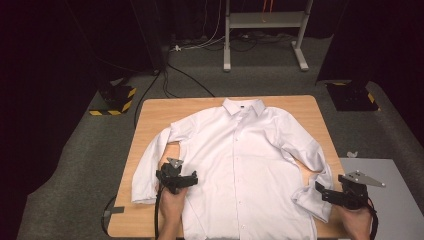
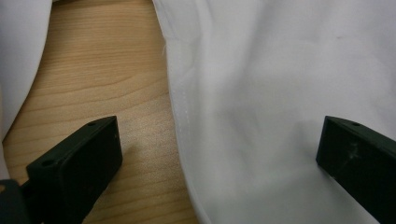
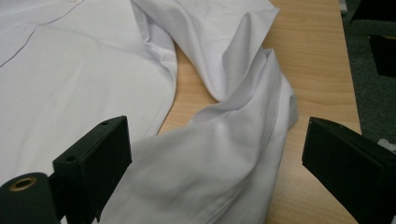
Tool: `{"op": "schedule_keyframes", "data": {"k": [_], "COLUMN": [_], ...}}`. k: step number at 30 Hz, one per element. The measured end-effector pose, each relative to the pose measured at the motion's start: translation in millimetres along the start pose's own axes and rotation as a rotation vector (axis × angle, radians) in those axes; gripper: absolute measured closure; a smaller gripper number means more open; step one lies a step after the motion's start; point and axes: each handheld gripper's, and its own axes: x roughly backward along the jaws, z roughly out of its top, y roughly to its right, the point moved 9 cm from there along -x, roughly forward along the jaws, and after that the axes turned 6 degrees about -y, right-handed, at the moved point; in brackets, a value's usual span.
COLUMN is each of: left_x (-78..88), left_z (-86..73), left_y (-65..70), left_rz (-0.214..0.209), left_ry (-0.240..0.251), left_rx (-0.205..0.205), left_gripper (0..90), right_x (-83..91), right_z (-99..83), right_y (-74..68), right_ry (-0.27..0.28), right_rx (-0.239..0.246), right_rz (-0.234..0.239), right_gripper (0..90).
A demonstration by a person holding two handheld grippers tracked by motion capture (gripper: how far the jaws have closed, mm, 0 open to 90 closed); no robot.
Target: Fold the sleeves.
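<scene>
A white button-up shirt (image 1: 240, 165) lies face up on the wooden table (image 1: 295, 102), collar at the far edge, both sleeves spread to the sides. My left gripper (image 1: 176, 179) hovers over the shirt's left side seam (image 2: 180, 116), jaws wide apart, one over bare wood and one over the shirt body (image 2: 280, 93). My right gripper (image 1: 330, 194) is open just above the crumpled right sleeve (image 3: 233, 140), near its cuff end (image 1: 312, 200). Neither holds any cloth.
The table edge (image 3: 345, 93) runs close on the right of the right sleeve. A grey panel (image 1: 390, 200) sits right of the table. Black-and-yellow floor weights (image 1: 117, 97) and a metal stand (image 1: 262, 30) stand beyond on the carpet.
</scene>
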Motion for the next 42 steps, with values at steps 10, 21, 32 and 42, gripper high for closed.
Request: {"op": "schedule_keyframes", "data": {"k": [10,21,32,42], "left_x": [-0.1,0.0,0.0,0.0], "left_z": [0.1,0.1,0.0,0.1], "left_y": [0.1,0.1,-0.1,-0.1], "left_rz": [0.000,0.000,-0.001,-0.002], "left_ry": [0.001,0.001,0.000,0.001], "left_rx": [0.001,0.001,0.001,0.004], "left_gripper": [0.2,0.3,0.4,0.6], "right_x": [-16.4,-24.0,-24.6,-2.4], "right_z": [-25.9,-31.4,-25.9,7.6], "right_y": [-3.3,-0.7,-0.4,3.8], "right_ry": [-0.081,-0.109,-0.116,-0.007], "right_rx": [0.017,0.035,0.085,0.065], "right_rz": [-0.001,-0.008,0.025,0.092], "right_gripper": [8.2,39.3,81.0,84.8]}}
